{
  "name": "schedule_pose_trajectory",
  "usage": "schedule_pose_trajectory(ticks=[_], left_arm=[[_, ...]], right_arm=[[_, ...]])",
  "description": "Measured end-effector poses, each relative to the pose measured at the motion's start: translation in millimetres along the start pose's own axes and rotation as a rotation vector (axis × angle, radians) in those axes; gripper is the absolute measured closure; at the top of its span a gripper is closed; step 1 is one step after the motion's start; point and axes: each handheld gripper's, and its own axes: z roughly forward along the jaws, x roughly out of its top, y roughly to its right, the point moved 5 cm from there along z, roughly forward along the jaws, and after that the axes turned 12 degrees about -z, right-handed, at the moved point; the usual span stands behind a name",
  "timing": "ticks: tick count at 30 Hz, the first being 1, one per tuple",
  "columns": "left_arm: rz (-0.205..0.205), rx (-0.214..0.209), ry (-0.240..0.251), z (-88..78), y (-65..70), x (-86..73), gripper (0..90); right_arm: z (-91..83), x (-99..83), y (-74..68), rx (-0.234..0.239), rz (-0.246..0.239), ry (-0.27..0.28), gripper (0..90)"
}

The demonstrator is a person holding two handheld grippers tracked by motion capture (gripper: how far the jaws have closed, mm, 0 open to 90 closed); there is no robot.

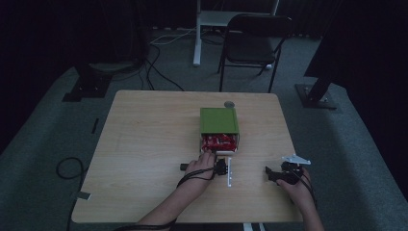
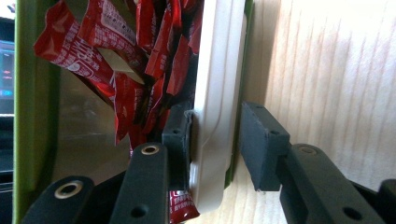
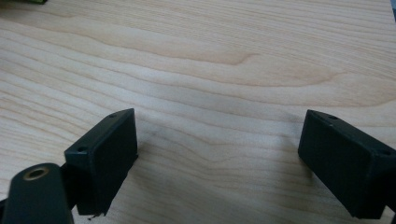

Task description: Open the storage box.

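Note:
A green box (image 1: 219,120) lies on the wooden table (image 1: 144,144), and its white drawer (image 1: 226,151) is pulled out toward me, full of red packets (image 1: 219,141). My left gripper (image 1: 220,166) is at the drawer's front. In the left gripper view its jaws (image 2: 215,140) straddle the white drawer front (image 2: 212,93). One pad (image 2: 177,135) lies against the inner side among the red packets (image 2: 140,70), while the other pad (image 2: 259,144) is a sliver off the outer side. My right gripper (image 1: 270,173) rests on the table to the right, open (image 3: 218,154) over bare wood.
A short white strip (image 1: 230,172) lies just right of the left gripper. A small grey disc (image 1: 229,103) sits behind the box. Beyond the table are a black chair (image 1: 255,38), a white stand and cables on the floor.

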Motion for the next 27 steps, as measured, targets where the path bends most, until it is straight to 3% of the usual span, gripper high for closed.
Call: schedule_pose_trajectory(ticks=[7,10,15,17,27], left_arm=[[0.073,0.060,-0.012,2.6,0.6,0.3,73.1],[0.074,0.059,-0.010,2.4,0.4,-0.1,73.6],[0.035,-0.003,-0.010,-0.3,-2.7,0.8,73.8],[0.056,-0.008,-0.016,-2.3,-3.1,1.4,74.0],[0.061,-0.056,-0.030,-15.6,1.3,2.3,74.6]], right_arm=[[0.0,0.0,0.0,0.000,0.000,0.000,11.3],[0.0,0.0,0.0,0.000,0.000,0.000,11.3],[0.0,0.0,0.0,0.000,0.000,0.000,11.3],[0.0,0.0,0.0,0.000,0.000,0.000,11.3],[0.0,0.0,0.0,0.000,0.000,0.000,11.3]])
